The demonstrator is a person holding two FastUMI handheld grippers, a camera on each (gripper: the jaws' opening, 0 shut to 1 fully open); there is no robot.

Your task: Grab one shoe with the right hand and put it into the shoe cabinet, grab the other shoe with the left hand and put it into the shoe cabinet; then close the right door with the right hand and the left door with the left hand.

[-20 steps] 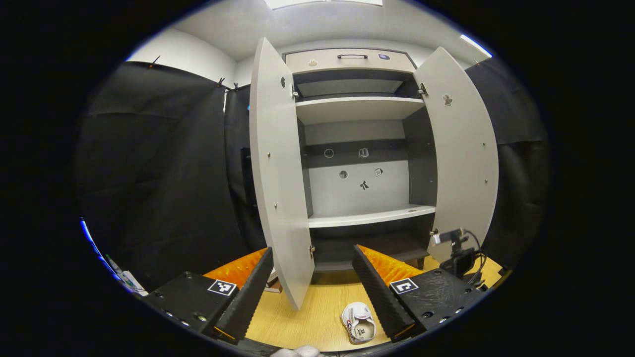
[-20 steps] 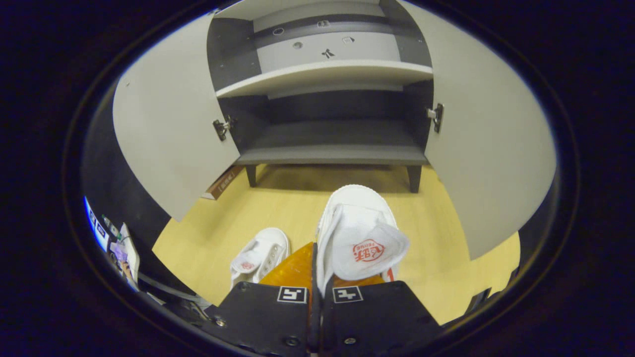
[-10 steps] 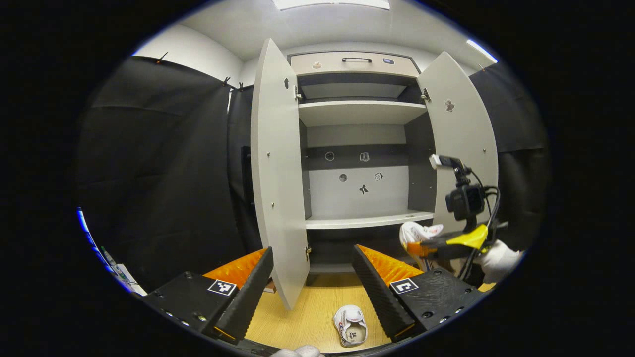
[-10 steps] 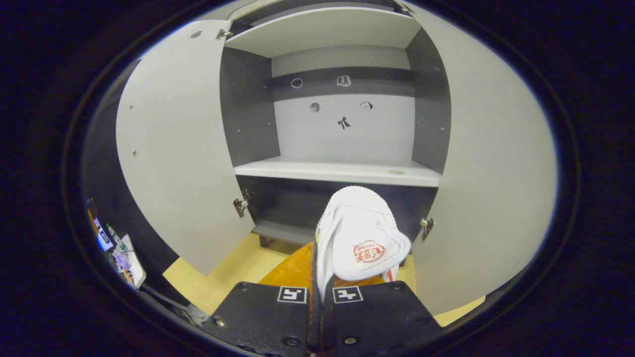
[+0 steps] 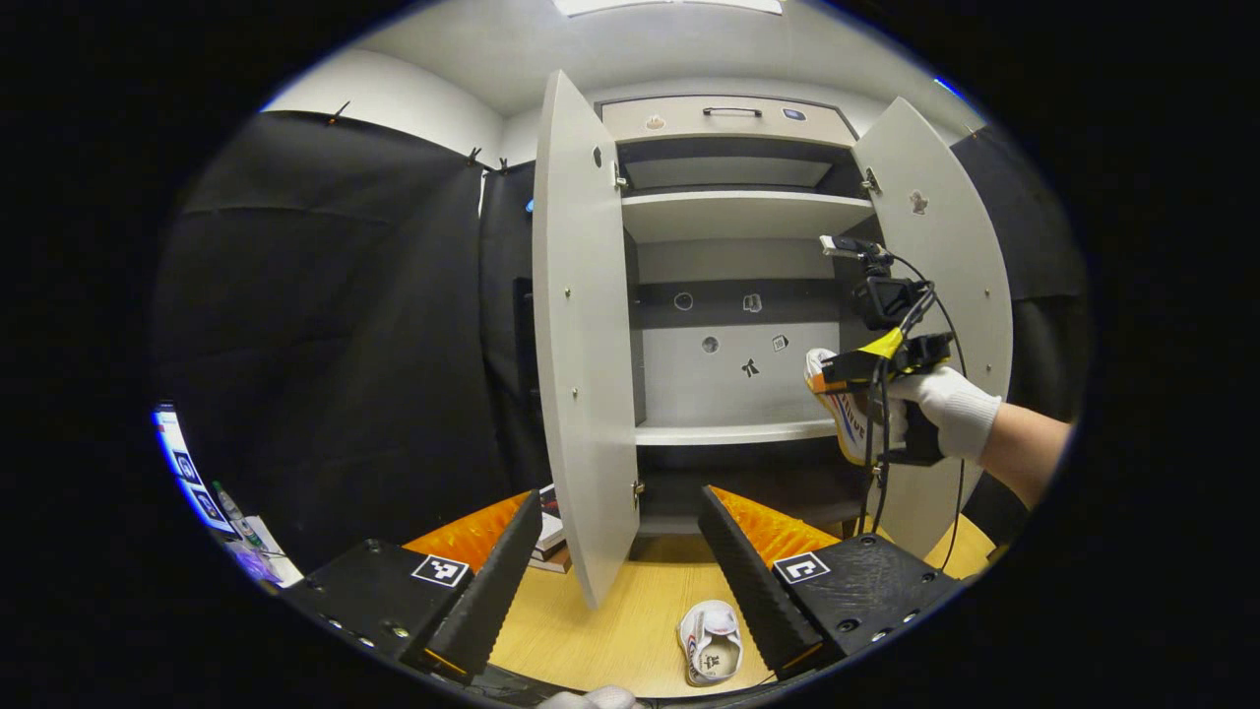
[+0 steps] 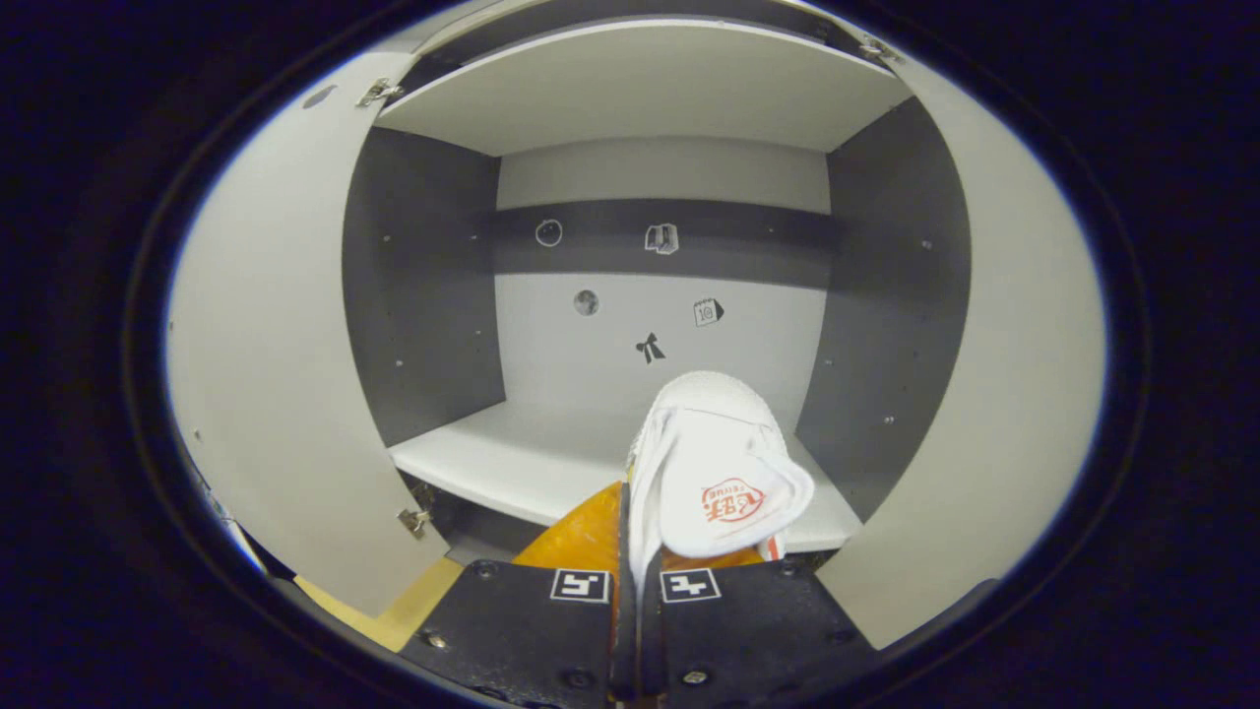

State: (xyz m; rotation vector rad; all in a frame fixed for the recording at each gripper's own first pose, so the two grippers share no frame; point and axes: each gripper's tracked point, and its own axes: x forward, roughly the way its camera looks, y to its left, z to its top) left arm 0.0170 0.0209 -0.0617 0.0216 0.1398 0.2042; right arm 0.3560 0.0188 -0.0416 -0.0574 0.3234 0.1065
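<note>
While the right hand-held gripper stays out of nothing, it's clamped on a white canvas shoe with a red tongue logo, held up in front of the grey shoe cabinet's middle white shelf, both doors wide open. Left hand-held gripper has its fingers apart, low over the wooden floor, with the second white shoe lying near its right finger.
</note>
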